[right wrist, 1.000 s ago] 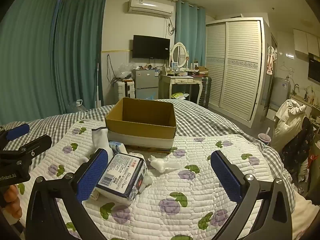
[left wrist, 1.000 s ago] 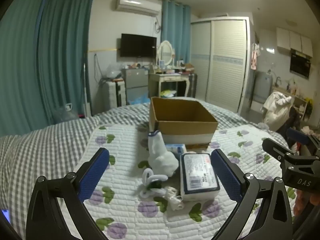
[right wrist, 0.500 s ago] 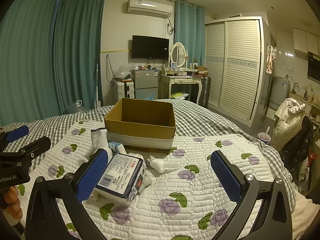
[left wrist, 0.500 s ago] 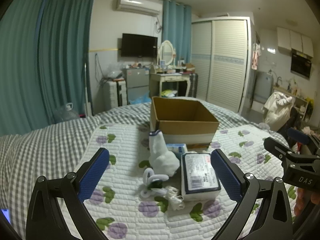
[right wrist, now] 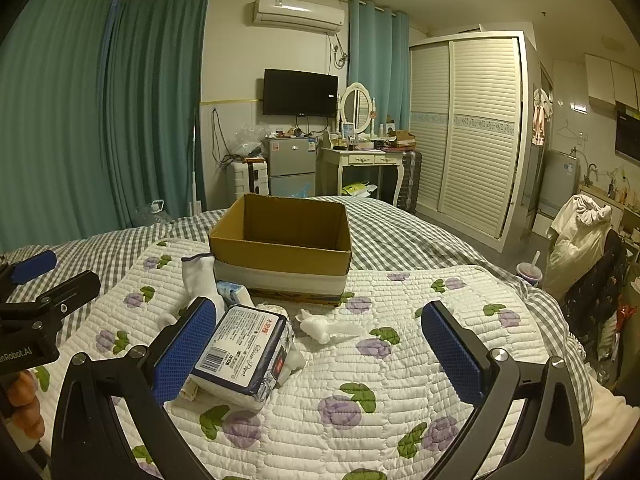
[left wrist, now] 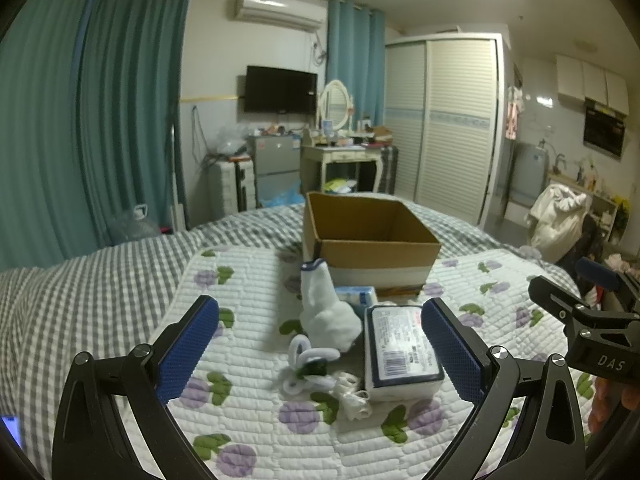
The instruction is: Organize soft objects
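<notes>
Left wrist view first: my left gripper (left wrist: 320, 344) hangs over the quilted mat (left wrist: 248, 292) with its blue pads spread wide and nothing between them. Ahead of it I see the little heap of soft things: a white sock (left wrist: 326, 308) standing tilted against the near left corner of the cardboard box (left wrist: 376, 256), a tissue pack (left wrist: 400, 354) lying flat just right of the sock, a white hair tie (left wrist: 308, 358) with something dark green in its loops just in front of the sock, and a small cream knotted piece (left wrist: 354, 394) touching the pack's near corner. A smaller blue-and-white packet (left wrist: 358, 294) sits between the sock and the box wall. The box stands open-topped on the mat, and I can't see anything inside it from this angle. From the right wrist view my right gripper (right wrist: 320, 350) is likewise wide apart and holding nothing; the tissue pack (right wrist: 244, 352) lies just beside its left pad (whether they touch I can't tell), and a crumpled white scrap (right wrist: 324, 326) rests on the mat in front of the box (right wrist: 280, 250). Each view catches the other gripper at its edge, held off to the side, above the checked bedspread (right wrist: 400, 236).
</notes>
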`<action>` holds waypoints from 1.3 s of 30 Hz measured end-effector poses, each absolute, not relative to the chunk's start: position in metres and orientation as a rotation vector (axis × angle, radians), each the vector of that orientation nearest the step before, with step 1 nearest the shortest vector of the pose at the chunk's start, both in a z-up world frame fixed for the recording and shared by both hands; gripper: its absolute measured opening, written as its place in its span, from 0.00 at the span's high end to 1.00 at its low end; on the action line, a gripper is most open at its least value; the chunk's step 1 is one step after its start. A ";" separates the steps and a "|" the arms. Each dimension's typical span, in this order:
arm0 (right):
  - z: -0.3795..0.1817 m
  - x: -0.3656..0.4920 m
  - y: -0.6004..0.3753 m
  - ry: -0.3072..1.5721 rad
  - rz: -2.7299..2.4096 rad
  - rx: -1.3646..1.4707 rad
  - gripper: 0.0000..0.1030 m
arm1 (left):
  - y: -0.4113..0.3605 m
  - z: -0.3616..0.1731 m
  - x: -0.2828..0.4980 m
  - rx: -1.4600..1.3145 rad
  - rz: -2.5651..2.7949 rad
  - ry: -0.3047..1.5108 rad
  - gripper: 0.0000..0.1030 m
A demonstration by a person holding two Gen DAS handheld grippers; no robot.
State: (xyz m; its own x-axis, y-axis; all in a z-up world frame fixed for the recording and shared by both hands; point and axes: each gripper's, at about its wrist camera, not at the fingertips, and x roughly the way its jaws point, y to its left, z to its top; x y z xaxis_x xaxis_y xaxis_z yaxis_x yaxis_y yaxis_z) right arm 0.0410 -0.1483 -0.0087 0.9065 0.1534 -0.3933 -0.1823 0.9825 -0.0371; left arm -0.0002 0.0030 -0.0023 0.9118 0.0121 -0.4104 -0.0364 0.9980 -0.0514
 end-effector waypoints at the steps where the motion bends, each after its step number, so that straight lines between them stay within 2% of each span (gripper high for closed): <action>1: -0.008 0.040 -0.148 0.401 0.171 -0.071 0.00 | 0.003 -0.002 -0.001 -0.057 0.025 0.423 0.00; 39: -0.008 0.040 -0.148 0.404 0.172 -0.071 0.00 | 0.003 -0.005 -0.001 -0.053 0.025 0.428 0.00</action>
State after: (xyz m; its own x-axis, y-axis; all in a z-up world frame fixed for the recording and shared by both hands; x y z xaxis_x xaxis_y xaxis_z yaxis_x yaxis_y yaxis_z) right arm 0.0402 -0.1477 -0.0085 0.9049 0.1528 -0.3972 -0.1809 0.9829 -0.0339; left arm -0.0014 0.0032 -0.0049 0.9095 0.0132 -0.4156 -0.0354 0.9983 -0.0457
